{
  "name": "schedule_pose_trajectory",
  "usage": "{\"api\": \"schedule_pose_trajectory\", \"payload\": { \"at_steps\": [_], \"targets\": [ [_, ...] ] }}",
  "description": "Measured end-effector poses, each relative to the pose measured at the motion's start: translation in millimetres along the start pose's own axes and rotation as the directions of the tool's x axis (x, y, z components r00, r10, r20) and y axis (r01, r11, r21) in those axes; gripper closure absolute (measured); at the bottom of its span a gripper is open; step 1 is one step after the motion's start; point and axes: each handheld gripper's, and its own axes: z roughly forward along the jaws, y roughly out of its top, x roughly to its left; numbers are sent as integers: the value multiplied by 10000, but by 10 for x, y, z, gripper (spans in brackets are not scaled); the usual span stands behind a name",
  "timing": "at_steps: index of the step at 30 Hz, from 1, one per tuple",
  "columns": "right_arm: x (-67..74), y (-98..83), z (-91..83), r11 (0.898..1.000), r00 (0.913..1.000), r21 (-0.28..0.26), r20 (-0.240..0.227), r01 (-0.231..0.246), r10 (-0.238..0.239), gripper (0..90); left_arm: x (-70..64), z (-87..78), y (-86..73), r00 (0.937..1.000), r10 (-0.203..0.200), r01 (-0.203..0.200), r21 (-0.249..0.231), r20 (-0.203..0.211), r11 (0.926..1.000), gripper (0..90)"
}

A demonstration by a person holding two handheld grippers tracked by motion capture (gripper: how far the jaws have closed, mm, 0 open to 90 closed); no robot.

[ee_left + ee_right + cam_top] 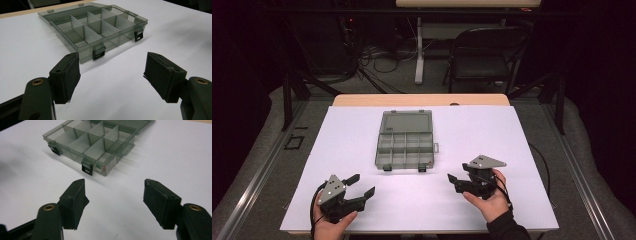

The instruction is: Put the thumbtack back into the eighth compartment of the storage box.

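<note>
Organizer box | translucent grey, lid open flat | compartments empty, latches black

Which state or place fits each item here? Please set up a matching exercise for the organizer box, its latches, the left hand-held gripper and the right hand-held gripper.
Column 1:
1. organizer box
2. latches
3. left hand-held gripper
4. right hand-held gripper

Column 2:
A. black, hanging on the front wall of the box
B. open and holding nothing, near the table's front right
C. smoky clear plastic, lid folded back flat, compartments bare
D. open and holding nothing, near the table's front left

Pairs: 1-C, 2-A, 3-D, 4-B
</note>
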Motion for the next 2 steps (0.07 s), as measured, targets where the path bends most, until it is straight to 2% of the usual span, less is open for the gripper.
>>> {"api": "schedule_pose_trajectory", "payload": {
  "at_steps": [2],
  "targets": [
    [-24, -106, -50, 10000, 10000, -65, 98, 11, -10, 324, 22, 1, -2, 10000, -6, 6, 33, -83, 10000, 281]
  ]
}}
